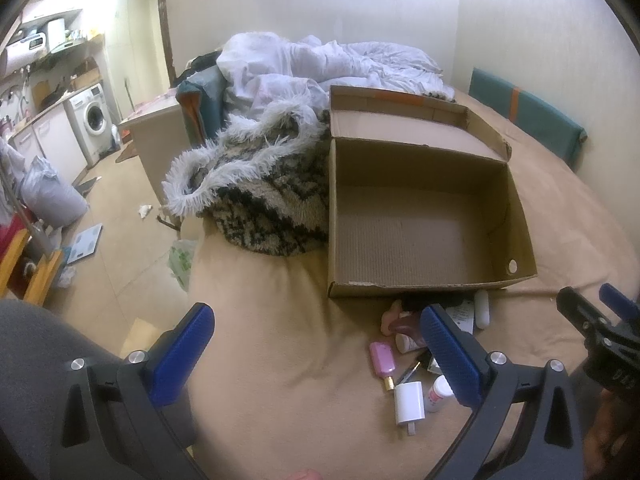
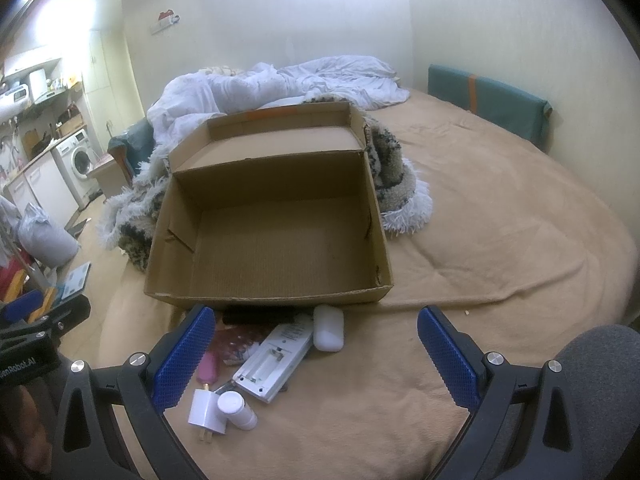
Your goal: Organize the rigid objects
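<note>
You are facing a bed covered in a tan sheet, with an open, empty cardboard box sitting near you at its middle and a heap of fluffy blankets behind and to the left of it. The things to sort lie in a small pile on the sheet just in front of the box's near wall: a white remote control lying back-up with its battery bay open, a white oval case, a white plug adapter, a white-capped pill bottle and a pink bottle. Your left gripper and right gripper both hover above the sheet with fingers spread wide, holding nothing. Judging by the empty box, no item is packed yet. Start with an item lying free at the pile's edge, such as the oval case, and close across its narrow width. A dark object against the box wall is too shadowed to identify, and the left gripper's finger hides part of the pile.
</note>
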`<state>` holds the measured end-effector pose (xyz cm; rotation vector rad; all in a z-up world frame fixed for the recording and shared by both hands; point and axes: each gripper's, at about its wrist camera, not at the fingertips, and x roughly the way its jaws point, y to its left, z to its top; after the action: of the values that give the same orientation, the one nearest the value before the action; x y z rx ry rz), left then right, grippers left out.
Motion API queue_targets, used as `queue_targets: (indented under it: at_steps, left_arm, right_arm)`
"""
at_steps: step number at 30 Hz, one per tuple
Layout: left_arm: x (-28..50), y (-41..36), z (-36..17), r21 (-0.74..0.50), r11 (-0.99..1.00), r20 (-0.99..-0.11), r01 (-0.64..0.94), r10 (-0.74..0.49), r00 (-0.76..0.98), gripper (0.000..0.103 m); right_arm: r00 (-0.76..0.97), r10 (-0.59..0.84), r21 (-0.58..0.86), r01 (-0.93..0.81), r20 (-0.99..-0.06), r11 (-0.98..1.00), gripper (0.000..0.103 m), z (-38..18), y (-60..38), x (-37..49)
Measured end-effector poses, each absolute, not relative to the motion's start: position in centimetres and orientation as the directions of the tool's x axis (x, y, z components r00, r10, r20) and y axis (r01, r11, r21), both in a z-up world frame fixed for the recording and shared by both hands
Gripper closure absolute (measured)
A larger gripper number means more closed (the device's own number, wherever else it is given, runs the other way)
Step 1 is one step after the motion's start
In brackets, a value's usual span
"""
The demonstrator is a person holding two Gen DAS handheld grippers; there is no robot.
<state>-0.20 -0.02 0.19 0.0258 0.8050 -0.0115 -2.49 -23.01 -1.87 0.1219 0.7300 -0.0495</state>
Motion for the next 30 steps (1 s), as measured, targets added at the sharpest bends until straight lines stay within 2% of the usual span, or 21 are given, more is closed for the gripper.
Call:
queue_targets:
  at_steps: [30]
  left_arm:
    - [-0.17,0.22,-0.13,0.013,1.000,-0.730,0.009,0.004,0.684,0.000]
  right_arm:
    - [0.739,-0.011,0.084,0.092,-0.673,0.992,0.000,-2.22,-23.35,-2.12]
